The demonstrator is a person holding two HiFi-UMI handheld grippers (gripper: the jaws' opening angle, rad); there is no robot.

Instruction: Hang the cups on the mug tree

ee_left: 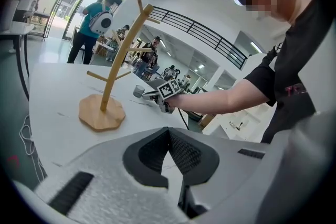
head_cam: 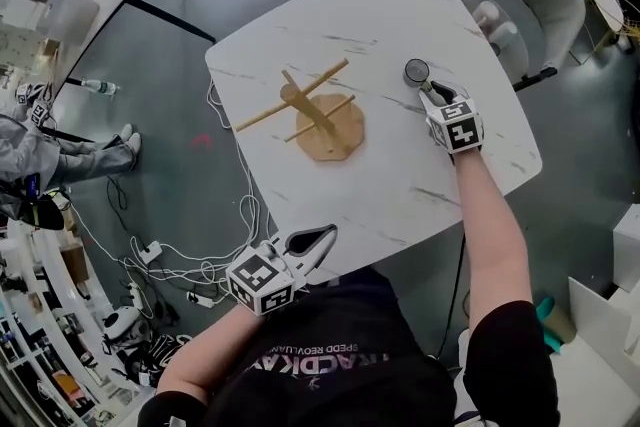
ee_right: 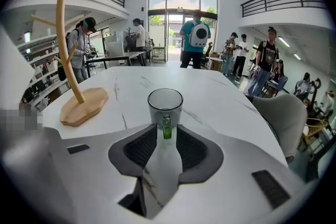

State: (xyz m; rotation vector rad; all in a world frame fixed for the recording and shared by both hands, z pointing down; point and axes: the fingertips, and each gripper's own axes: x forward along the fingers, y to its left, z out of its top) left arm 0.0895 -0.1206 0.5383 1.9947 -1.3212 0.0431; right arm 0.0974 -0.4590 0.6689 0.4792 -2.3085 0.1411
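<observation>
A clear glass cup point(head_cam: 417, 70) with a green handle stands upright on the white marble table point(head_cam: 400, 185), right of the wooden mug tree point(head_cam: 315, 115). The tree's pegs are bare. My right gripper point(head_cam: 431, 92) is just behind the cup and is open, with the green handle between its fingertips. In the right gripper view the cup point(ee_right: 165, 105) fills the centre, the gripper point(ee_right: 166, 132) flanks its handle, and the tree point(ee_right: 65, 44) is at the left. My left gripper point(head_cam: 318, 240) hovers at the table's near edge, shut and empty. In its view the gripper point(ee_left: 169, 131) faces the tree point(ee_left: 113, 76) and the cup point(ee_left: 138, 91).
A grey chair point(head_cam: 540, 5) stands at the table's far right corner. Cables and power strips point(head_cam: 170, 265) lie on the floor to the left. Several people stand in the background of both gripper views.
</observation>
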